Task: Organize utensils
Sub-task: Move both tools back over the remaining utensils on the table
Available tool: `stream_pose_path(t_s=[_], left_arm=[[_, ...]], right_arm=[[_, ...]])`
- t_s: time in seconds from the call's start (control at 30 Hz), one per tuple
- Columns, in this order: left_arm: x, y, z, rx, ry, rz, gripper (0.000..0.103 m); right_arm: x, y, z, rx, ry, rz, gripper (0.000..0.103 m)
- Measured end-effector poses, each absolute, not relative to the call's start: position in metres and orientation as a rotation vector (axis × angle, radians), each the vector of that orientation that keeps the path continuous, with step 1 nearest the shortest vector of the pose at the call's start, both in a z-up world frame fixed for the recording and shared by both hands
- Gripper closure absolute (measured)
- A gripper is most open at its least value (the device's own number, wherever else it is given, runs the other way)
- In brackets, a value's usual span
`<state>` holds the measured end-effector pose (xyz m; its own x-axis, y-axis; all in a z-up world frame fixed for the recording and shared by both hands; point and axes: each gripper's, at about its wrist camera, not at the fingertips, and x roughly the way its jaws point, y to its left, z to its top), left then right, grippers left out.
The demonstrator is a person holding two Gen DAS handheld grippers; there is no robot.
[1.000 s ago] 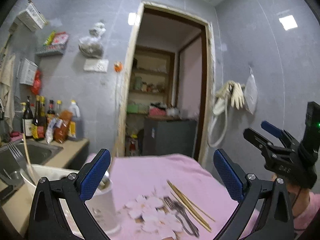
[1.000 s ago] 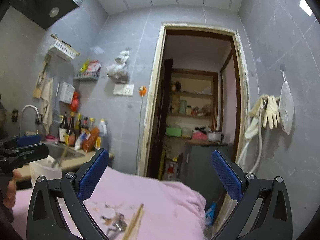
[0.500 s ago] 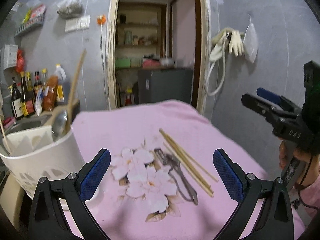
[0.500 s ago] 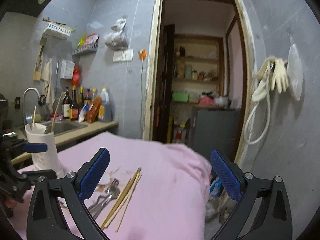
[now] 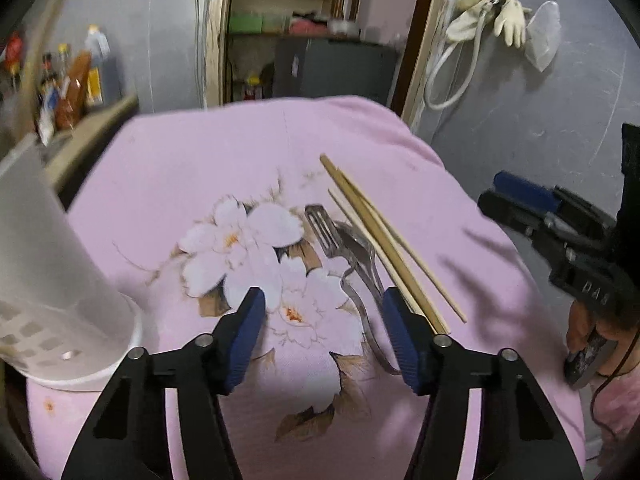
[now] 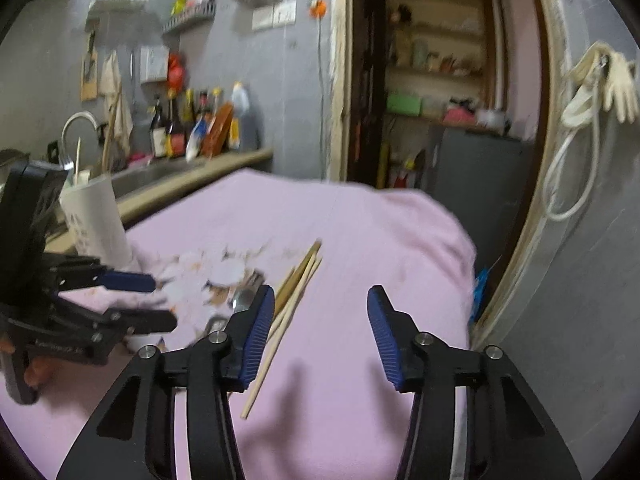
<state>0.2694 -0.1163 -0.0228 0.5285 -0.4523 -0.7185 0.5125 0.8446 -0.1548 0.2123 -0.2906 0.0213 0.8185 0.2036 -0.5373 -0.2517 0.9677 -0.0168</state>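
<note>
Now both my hand-held grippers, left hand-held gripper (image 5: pixel 323 330) and right hand-held gripper (image 6: pixel 321 336), are closing on nothing; I should line up over the chopsticks (image 5: pixel 384 240) first.

both grippers, left gripper (image 5: pixel 322 328) and right gripper (image 6: pixel 320 332), tilt downward, jaws closing, seemingly empty.

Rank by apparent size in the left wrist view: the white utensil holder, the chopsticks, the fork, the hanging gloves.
1. white utensil holder, though nearness to the camera inflates it
2. chopsticks
3. fork, nearly as long
4. hanging gloves, far off
</note>
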Motion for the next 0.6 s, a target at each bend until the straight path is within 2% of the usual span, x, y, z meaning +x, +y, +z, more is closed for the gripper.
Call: stream_pose_path(t_s=[0.17, 0.43, 0.6], left_arm=[[0.289, -0.124, -0.033, 0.065, 0.92, -0.612, 0.061], [0.307, -0.136, -0.031, 0.062, 0.962, -0.636, 0.063], [0.313, -0.148, -0.034, 0.087, 0.982, -0.642, 0.075]], right_arm=[[0.224, -0.29, 0.013, -0.07, 0.646, 0.282, 0.067], [0.235, -0.288, 0.005, -0.049, 0.714, 0.307, 0.069], [0.236, -0.282, 0.002, -0.07, 0.731, 0.315, 0.069]])
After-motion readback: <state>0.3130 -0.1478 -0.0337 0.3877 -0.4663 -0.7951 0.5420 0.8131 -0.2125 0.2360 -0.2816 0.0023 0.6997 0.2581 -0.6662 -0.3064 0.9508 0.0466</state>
